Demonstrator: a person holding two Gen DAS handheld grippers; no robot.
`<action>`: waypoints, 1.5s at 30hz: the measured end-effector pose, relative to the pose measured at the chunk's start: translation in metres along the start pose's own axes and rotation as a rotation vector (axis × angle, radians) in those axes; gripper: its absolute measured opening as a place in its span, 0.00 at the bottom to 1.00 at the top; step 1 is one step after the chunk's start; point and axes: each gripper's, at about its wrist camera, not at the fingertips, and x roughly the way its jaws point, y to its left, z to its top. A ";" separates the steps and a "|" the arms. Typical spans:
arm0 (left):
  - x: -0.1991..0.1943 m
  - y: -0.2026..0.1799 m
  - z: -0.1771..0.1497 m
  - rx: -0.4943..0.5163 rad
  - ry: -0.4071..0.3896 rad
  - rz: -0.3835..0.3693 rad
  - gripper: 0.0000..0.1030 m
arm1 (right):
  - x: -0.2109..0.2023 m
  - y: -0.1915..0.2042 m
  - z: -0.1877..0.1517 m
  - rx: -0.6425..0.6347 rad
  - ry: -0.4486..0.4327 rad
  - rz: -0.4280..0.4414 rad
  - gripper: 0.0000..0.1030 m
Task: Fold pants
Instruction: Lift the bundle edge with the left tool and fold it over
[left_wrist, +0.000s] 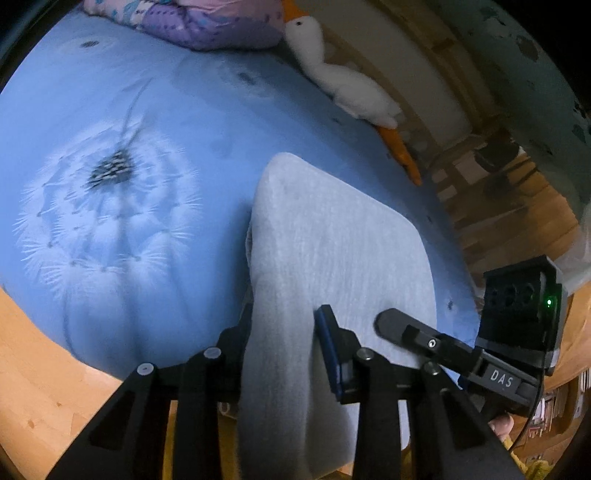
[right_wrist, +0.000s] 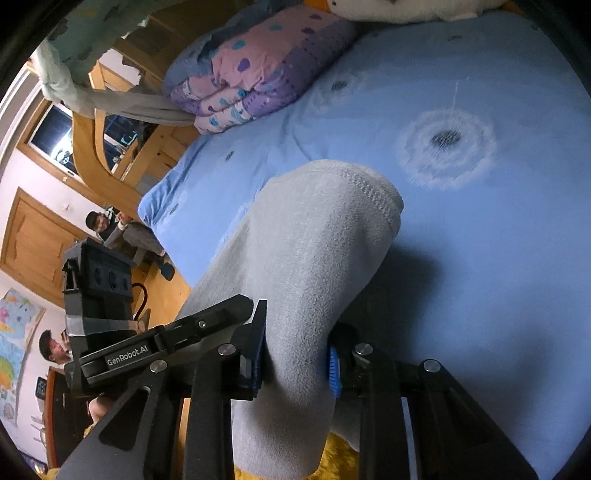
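The grey pants (left_wrist: 332, 251) hang over the blue bed sheet (left_wrist: 110, 110), gripped at their near end by both tools and trailing away across the bed. The left tongs (left_wrist: 282, 347) are clamped on a bunched fold of the grey fabric, which fills the space between the two fingers and drapes down toward the camera. In the right wrist view the right tongs (right_wrist: 295, 363) are likewise clamped on the pants (right_wrist: 314, 240), the blue pads (right_wrist: 332, 369) pressed against the cloth on either side; the ribbed edge of the garment curls over at the far end, lifted off the sheet (right_wrist: 480, 277) and casting a shadow on it.

Relative to the pants, the large white dandelion print (left_wrist: 107, 206) on the sheet lies to the left in the left wrist view. A white plush goose (left_wrist: 340, 81) lies beyond the pants along the bed's far edge. A folded purple-and-pink quilt (right_wrist: 258, 66) sits beyond the pants, at the far corner of the bed.
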 end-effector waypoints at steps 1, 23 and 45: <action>0.001 -0.007 0.000 0.007 -0.001 -0.008 0.33 | -0.008 -0.002 0.001 -0.002 -0.010 -0.002 0.25; 0.105 -0.161 0.004 0.126 0.067 -0.099 0.32 | -0.141 -0.103 0.028 -0.051 -0.125 -0.113 0.25; 0.245 -0.204 -0.005 0.341 0.203 0.039 0.47 | -0.122 -0.251 0.028 0.089 -0.077 -0.326 0.38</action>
